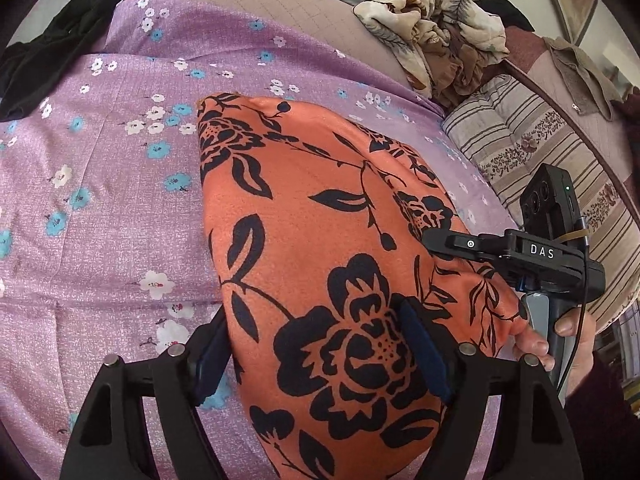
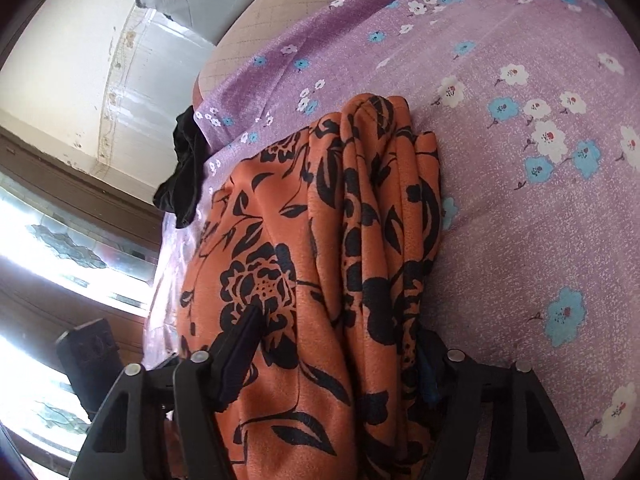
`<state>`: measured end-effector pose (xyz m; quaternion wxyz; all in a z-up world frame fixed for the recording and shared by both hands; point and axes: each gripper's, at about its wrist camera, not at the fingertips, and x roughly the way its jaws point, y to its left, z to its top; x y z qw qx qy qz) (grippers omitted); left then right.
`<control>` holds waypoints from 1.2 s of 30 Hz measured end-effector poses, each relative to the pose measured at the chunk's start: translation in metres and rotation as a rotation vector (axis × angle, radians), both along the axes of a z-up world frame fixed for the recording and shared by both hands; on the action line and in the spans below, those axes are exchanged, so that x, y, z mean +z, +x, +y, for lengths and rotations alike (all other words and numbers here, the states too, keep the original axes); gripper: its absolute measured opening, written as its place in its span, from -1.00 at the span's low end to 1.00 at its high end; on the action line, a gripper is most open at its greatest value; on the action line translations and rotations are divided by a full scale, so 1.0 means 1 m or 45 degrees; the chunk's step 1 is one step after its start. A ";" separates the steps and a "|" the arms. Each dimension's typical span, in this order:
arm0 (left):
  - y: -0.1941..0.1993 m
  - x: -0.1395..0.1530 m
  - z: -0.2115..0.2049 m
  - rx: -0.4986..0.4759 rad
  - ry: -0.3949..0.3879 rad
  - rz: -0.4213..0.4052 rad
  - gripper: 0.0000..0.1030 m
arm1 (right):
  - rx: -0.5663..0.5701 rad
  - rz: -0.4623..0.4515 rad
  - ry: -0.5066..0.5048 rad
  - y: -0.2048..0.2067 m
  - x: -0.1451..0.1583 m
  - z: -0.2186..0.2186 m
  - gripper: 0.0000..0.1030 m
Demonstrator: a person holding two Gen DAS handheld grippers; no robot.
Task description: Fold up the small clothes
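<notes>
Orange floral garment (image 1: 320,240) bunched across both claws, left claw (image 1: 316,352) and right claw (image 2: 340,360) straddling folds, grip unclear, fingertips hidden.

Both wrist cameras look steeply down, close over the orange floral cloth (image 1: 320,240) on the purple bedsheet (image 1: 100,200). The left view also catches the right gripper (image 1: 436,242) at its edge.

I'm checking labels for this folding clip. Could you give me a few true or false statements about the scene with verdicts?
1. The orange cloth with black flower print lies on a purple flowered bedsheet. True.
2. The cloth passes between the fingers of both the left gripper and the right gripper. True.
3. The crumpled beige leaf-print garment lies on top of the orange cloth. False: it lies apart, further back.
4. The bedsheet is plain. False: it bears white and blue flowers.
</notes>
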<state>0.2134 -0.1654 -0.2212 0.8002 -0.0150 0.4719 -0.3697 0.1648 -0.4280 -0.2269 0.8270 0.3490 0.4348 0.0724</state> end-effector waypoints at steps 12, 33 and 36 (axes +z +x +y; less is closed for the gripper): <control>0.002 -0.004 0.000 0.010 0.023 0.059 0.63 | -0.018 0.008 -0.131 0.001 0.004 0.010 0.09; -0.009 0.012 -0.004 0.016 0.038 -0.057 0.16 | 0.015 -0.056 -0.305 -0.004 0.026 0.032 0.05; -0.015 0.020 -0.003 0.010 0.049 -0.086 0.13 | 0.032 -0.090 -0.367 -0.008 0.038 0.041 0.00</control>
